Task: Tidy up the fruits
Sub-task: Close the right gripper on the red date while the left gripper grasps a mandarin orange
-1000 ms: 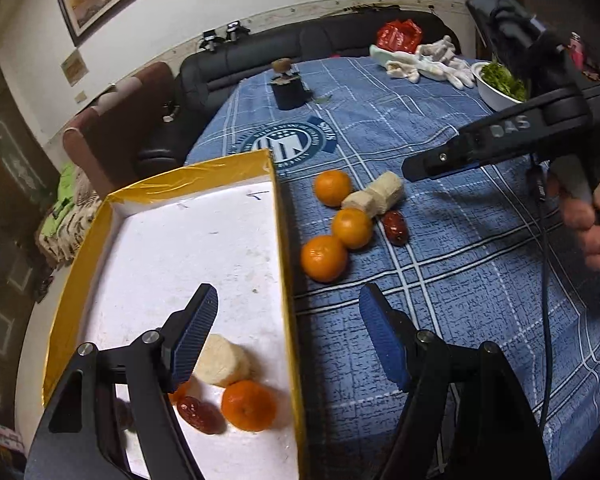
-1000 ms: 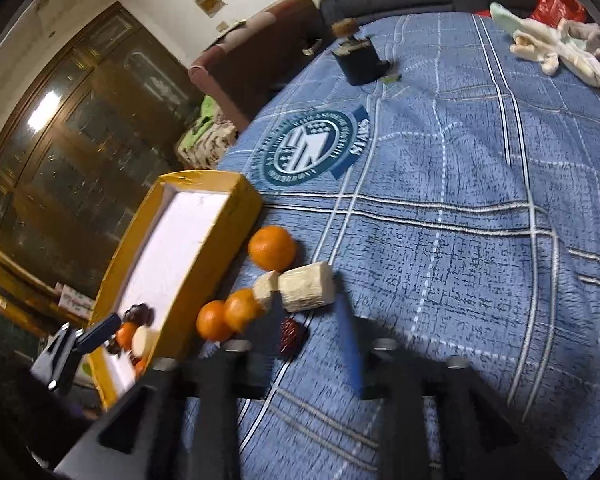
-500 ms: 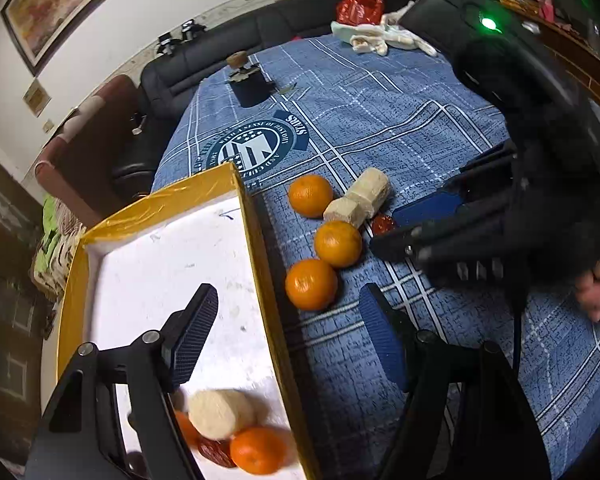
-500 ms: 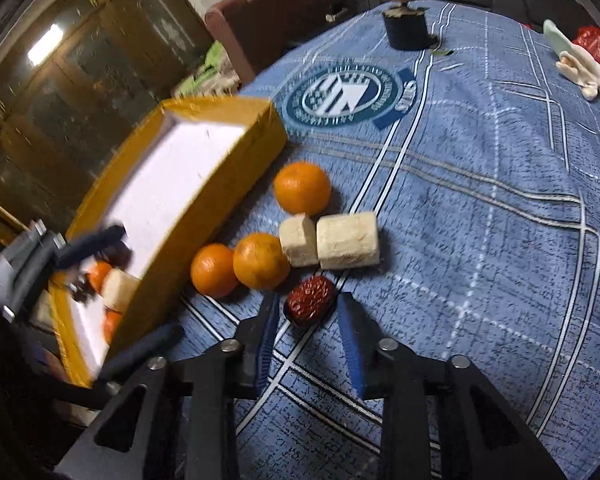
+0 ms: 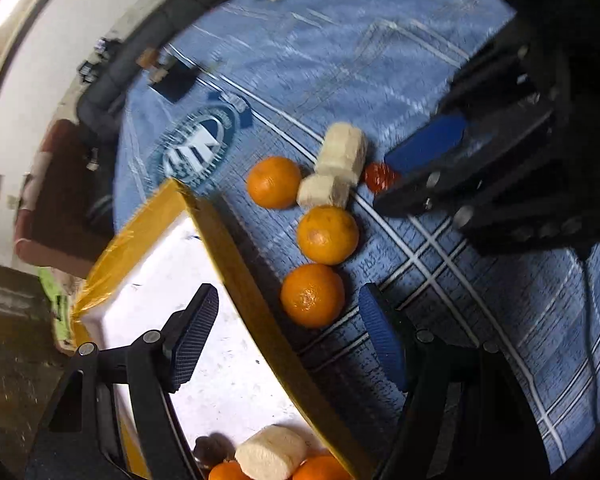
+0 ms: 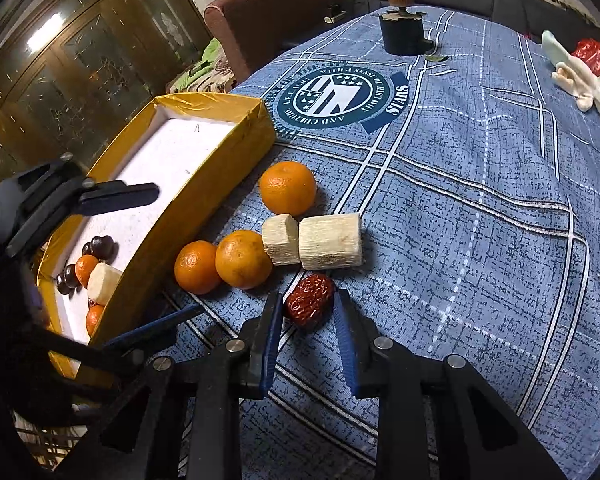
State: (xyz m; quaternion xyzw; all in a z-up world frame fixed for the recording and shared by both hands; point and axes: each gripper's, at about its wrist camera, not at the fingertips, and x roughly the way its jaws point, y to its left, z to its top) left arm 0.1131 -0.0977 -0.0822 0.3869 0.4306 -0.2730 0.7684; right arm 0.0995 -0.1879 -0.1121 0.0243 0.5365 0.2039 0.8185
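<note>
A wrinkled red date lies on the blue checked tablecloth, and my right gripper is shut on it, one pad against each side. Three oranges and two pale sugarcane chunks sit just beyond it. The yellow box with a white floor holds oranges, a pale chunk and dark fruits. My left gripper is open and straddles the box's near wall, with the nearest orange just ahead of its fingertips.
A dark jar with a cork lid stands at the table's far side. White fabric and a red bag lie at the far right. A sofa and a brown armchair border the table.
My right gripper came down around the red date and its jaws narrowed onto it. My left gripper rolled and shifted across from over the box floor to astride the box wall.
</note>
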